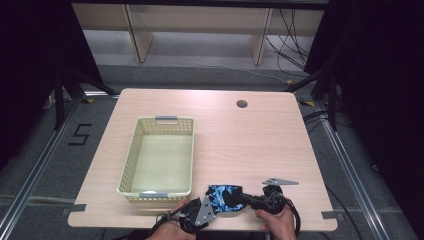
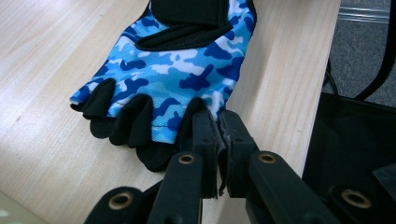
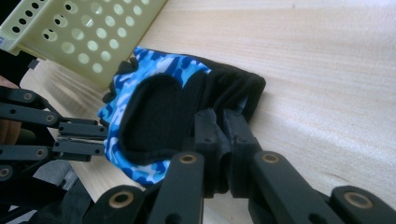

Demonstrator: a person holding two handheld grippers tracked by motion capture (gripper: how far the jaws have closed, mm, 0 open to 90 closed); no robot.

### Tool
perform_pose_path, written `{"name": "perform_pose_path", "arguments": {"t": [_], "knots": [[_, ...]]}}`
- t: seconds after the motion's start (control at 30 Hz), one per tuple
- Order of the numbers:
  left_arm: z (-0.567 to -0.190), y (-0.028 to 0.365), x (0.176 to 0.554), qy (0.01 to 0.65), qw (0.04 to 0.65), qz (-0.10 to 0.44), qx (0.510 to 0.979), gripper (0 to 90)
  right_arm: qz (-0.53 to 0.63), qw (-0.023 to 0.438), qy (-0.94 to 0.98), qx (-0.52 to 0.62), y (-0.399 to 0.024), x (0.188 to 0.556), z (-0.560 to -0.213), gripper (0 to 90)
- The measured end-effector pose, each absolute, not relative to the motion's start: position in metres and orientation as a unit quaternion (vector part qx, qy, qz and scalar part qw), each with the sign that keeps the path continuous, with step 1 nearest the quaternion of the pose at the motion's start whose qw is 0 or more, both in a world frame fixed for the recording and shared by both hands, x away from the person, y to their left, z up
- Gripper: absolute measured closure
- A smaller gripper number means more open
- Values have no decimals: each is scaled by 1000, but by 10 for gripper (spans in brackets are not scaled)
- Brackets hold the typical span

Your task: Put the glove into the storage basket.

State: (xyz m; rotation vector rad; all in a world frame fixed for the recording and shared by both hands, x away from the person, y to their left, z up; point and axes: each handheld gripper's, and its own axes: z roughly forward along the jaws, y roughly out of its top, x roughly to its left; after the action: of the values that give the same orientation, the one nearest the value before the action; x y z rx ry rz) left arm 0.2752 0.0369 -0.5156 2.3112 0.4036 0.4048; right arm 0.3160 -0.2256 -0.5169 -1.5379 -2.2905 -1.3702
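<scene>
A pale yellow perforated basket [image 1: 131, 150] (empty) stands on the wooden table [image 1: 260, 145], left of centre.

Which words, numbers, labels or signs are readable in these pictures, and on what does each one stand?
"5": a figure laid out in dark strips on the grey floor, left of the table.
The glove: a blue camouflage pattern, no readable word or brand.
The yellow basket: grey handles with no readable label.
No other text is readable.

grey floor [image 1: 45, 165] (taped), wooden shelving [image 1: 200, 22]
</scene>
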Motion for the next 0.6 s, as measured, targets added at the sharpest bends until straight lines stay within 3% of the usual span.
{"name": "perform_pose_path", "arguments": {"t": [0.6], "knots": [[-508,40,276,159,387,158,895,882,-507,16,-717,-479,-231,304,-494,864]]}}
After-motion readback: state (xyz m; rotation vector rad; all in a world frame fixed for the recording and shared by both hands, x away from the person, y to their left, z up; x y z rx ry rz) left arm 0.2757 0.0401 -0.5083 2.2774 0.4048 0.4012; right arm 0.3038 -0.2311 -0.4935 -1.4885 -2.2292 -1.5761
